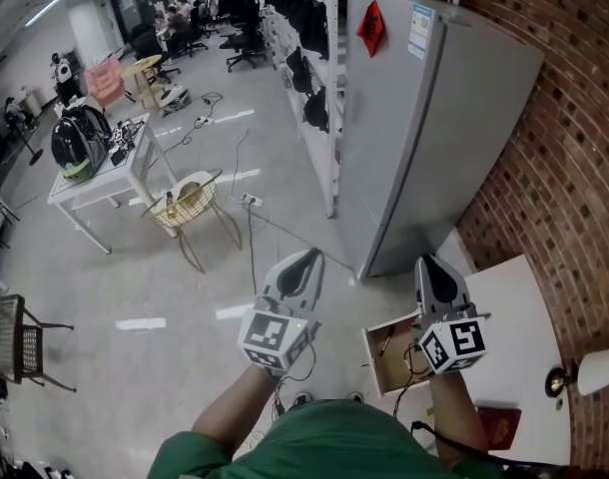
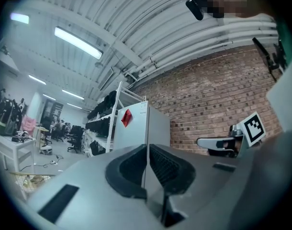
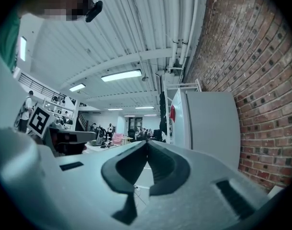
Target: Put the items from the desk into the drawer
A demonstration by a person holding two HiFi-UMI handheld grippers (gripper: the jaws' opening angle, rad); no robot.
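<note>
The drawer (image 1: 389, 359) stands pulled out from the left side of the white desk (image 1: 519, 302), at the lower right of the head view beside the brick wall. Something dark and thin lies inside it, but I cannot tell what it is. On the desk a red booklet (image 1: 500, 425) lies near the person, and a small lamp (image 1: 596, 370) stands at the far right edge, so by the look of it the putting-away is hardly begun or only partly done. The left gripper (image 1: 306, 263) and the right gripper (image 1: 432, 267) are both held out level above the floor and the drawer, each with its jaws pressed together on nothing. The booklet likely needs picking up next.
</note>
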